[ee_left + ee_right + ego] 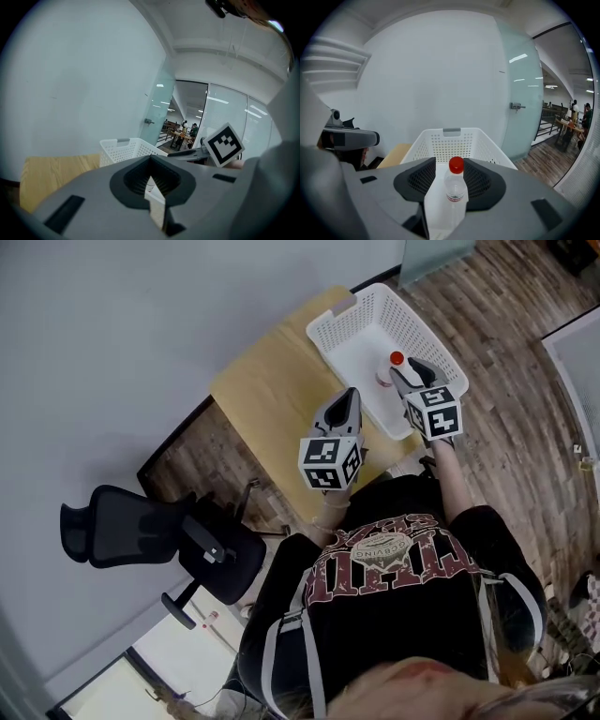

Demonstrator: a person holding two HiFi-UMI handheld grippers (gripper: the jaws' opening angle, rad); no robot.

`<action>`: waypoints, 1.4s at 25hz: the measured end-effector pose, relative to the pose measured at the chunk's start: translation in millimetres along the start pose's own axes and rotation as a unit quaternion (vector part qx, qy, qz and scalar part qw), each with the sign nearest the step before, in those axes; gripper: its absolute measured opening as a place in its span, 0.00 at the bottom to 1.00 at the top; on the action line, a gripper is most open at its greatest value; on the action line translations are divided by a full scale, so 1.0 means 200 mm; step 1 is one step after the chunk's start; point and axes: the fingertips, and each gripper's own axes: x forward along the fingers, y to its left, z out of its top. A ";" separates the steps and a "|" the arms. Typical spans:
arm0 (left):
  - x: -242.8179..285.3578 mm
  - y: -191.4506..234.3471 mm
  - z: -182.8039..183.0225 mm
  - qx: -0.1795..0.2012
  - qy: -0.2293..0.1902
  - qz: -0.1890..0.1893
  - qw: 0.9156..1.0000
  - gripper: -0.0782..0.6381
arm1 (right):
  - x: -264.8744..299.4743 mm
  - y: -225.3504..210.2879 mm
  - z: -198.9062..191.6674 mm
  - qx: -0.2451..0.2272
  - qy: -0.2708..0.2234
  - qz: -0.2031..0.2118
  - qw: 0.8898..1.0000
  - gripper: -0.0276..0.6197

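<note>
In basket (427, 329) on table (272, 381), bottle (455, 190) between spread jaws of R gripper (412, 365), prob. untouched; L gripper (353, 393) jaws slightly apart.

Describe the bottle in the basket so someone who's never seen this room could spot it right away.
Find the light wooden table, then the white perforated plastic basket at one end of it. Inside, near the person's side, stands a small clear plastic bottle, upright; its red cap sets it apart from the all-white basket around it.
</note>
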 end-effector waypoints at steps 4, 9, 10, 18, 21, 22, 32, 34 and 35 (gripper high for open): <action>0.00 0.05 0.01 -0.006 -0.004 0.011 1.000 0.18 | 0.06 -0.01 -0.01 -0.008 0.013 0.004 1.000 0.33; 0.00 0.09 0.02 -0.011 -0.005 0.022 1.000 0.18 | 0.13 -0.02 -0.02 -0.017 0.030 0.007 0.999 0.35; 0.01 0.10 0.02 -0.013 -0.006 0.025 1.000 0.18 | 0.14 -0.03 -0.02 -0.020 0.033 0.007 0.999 0.35; 0.04 0.11 0.02 -0.016 -0.010 0.045 0.999 0.18 | 0.23 -0.09 -0.08 -0.036 0.056 0.019 0.998 0.35; 0.05 0.13 0.03 -0.018 -0.011 0.053 0.998 0.18 | 0.26 -0.10 -0.09 -0.042 0.064 0.027 0.997 0.35; 0.05 0.13 0.03 -0.019 -0.011 0.056 0.998 0.18 | 0.27 -0.09 -0.09 -0.044 0.065 0.029 0.996 0.35; 0.05 0.18 0.03 -0.025 -0.014 0.077 0.997 0.18 | 0.32 -0.07 -0.09 -0.054 0.067 0.043 0.995 0.34; 0.04 0.19 0.03 -0.026 -0.015 0.080 0.996 0.18 | 0.32 -0.07 -0.09 -0.053 0.065 0.042 0.996 0.31; 0.04 0.19 0.03 -0.027 -0.016 0.080 0.996 0.18 | 0.32 -0.07 -0.09 -0.052 0.065 0.041 0.996 0.31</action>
